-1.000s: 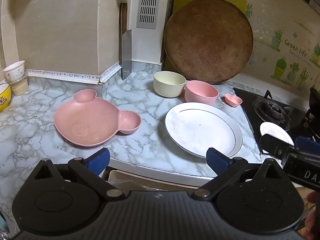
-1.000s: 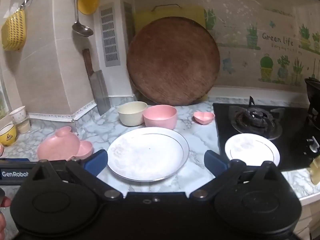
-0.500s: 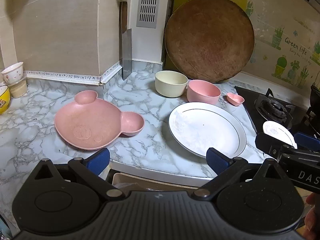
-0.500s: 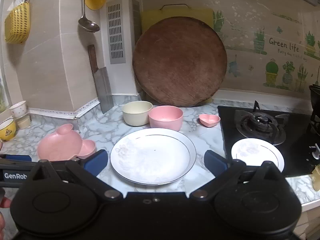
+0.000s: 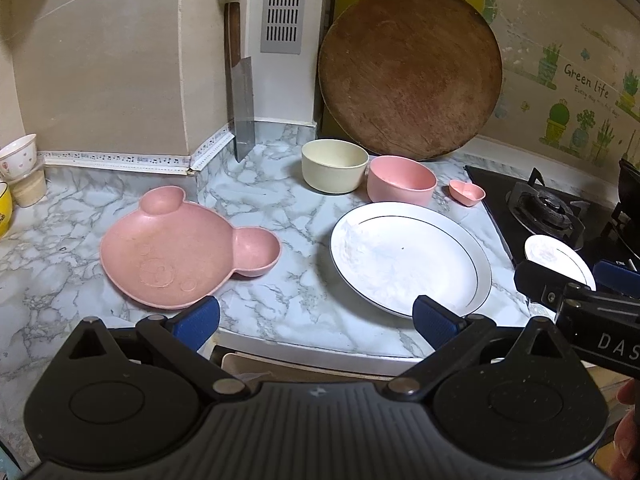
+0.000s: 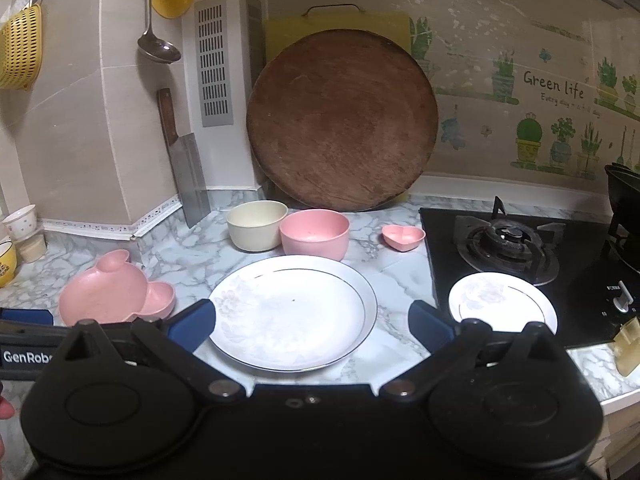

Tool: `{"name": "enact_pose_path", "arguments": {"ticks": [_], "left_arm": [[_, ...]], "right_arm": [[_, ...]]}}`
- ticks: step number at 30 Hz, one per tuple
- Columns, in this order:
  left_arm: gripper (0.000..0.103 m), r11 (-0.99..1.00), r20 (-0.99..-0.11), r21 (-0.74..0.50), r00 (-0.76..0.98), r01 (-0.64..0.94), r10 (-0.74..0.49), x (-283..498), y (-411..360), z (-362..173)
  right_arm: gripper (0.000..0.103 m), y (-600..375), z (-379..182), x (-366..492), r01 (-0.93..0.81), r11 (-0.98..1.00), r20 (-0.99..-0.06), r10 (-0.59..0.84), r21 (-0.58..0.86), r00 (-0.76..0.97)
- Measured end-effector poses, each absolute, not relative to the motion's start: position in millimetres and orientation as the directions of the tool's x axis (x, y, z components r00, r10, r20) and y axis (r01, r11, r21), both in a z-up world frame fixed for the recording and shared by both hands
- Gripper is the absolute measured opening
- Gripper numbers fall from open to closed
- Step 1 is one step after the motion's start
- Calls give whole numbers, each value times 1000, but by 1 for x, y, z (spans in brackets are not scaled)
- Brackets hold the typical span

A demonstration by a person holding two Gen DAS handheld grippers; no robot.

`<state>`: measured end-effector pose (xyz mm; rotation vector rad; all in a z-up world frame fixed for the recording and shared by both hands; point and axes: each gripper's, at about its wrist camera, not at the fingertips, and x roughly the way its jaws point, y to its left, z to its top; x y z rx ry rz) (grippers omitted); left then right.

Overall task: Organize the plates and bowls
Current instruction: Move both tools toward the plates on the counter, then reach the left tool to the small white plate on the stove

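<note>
On the marble counter lie a pink bear-shaped plate (image 5: 172, 254) (image 6: 106, 294) and a large white plate (image 5: 408, 256) (image 6: 294, 312). Behind them stand a cream bowl (image 5: 334, 165) (image 6: 256, 224), a pink bowl (image 5: 401, 180) (image 6: 315, 233) and a small pink heart dish (image 5: 467, 192) (image 6: 403, 237). A small white plate (image 5: 558, 260) (image 6: 502, 302) rests on the black stove. My left gripper (image 5: 316, 318) hangs open above the counter's front edge, holding nothing. My right gripper (image 6: 312, 326) is open over the large plate's near rim, with nothing between its fingers.
A round wooden board (image 6: 342, 120) leans on the back wall, a cleaver (image 6: 188, 176) beside it. The gas burner (image 6: 506, 240) lies to the right. Cups (image 5: 18, 168) stand at the far left. A ladle (image 6: 158, 46) and yellow basket (image 6: 18, 54) hang above.
Both grippers have drifted slightly forward and upward toward the counter; the dishes have not moved and both pairs of jaws stayed open.
</note>
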<state>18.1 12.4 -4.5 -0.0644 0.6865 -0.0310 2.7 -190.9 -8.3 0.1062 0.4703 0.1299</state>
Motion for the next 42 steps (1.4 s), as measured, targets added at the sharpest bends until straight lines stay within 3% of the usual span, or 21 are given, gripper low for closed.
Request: {"name": "enact_pose_path", "arguments": {"ticks": [42], "left_arm": [[103, 992, -620, -47, 776, 114, -119, 37, -11, -1]], "right_arm": [[103, -212, -8, 3, 8, 993, -443, 44, 115, 895]]}}
